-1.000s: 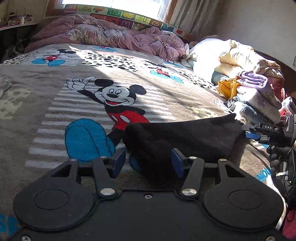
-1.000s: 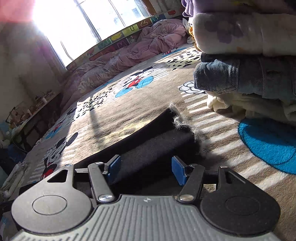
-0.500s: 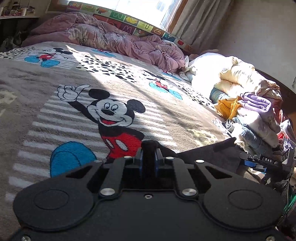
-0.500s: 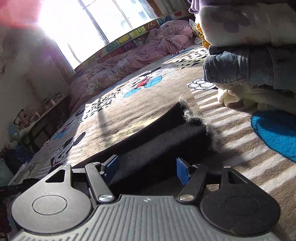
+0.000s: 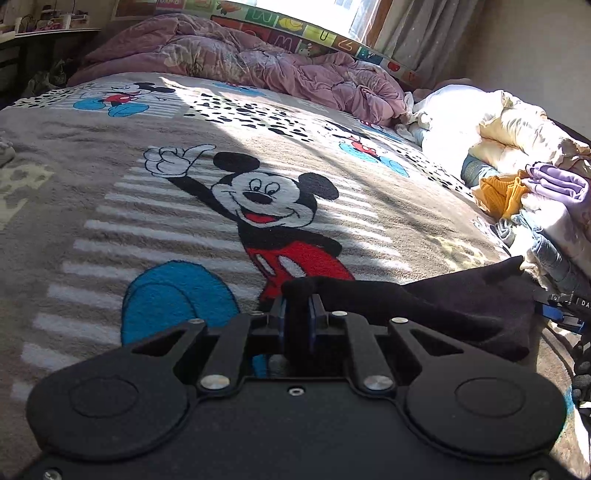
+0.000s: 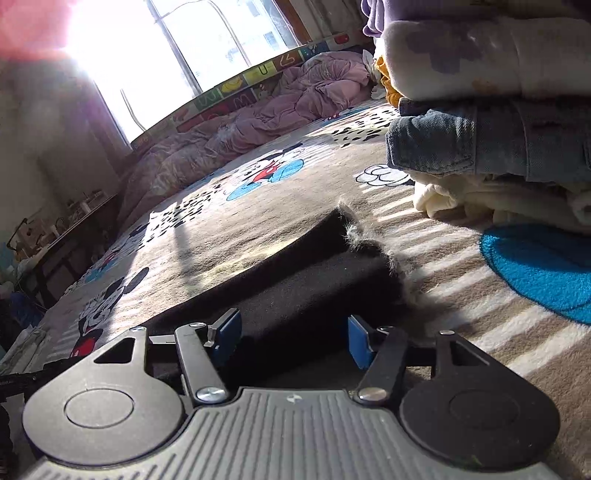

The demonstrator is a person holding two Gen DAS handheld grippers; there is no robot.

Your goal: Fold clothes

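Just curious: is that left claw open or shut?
Shut: the left gripper has its blue pads pinching a fold of the black garment.

I'm working in a home bedroom: a bed point(image 5: 110, 229) covered by a Mickey Mouse blanket point(image 5: 258, 206), a rumpled pink quilt point(image 5: 258, 70) under a sunlit window point(image 6: 177, 48), curtains point(image 5: 417, 33), and a stack of folded clothes point(image 6: 491, 96) at the bed's side.

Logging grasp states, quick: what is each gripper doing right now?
Left gripper: shut on the black garment.
Right gripper: open, jaws on either side of the garment.
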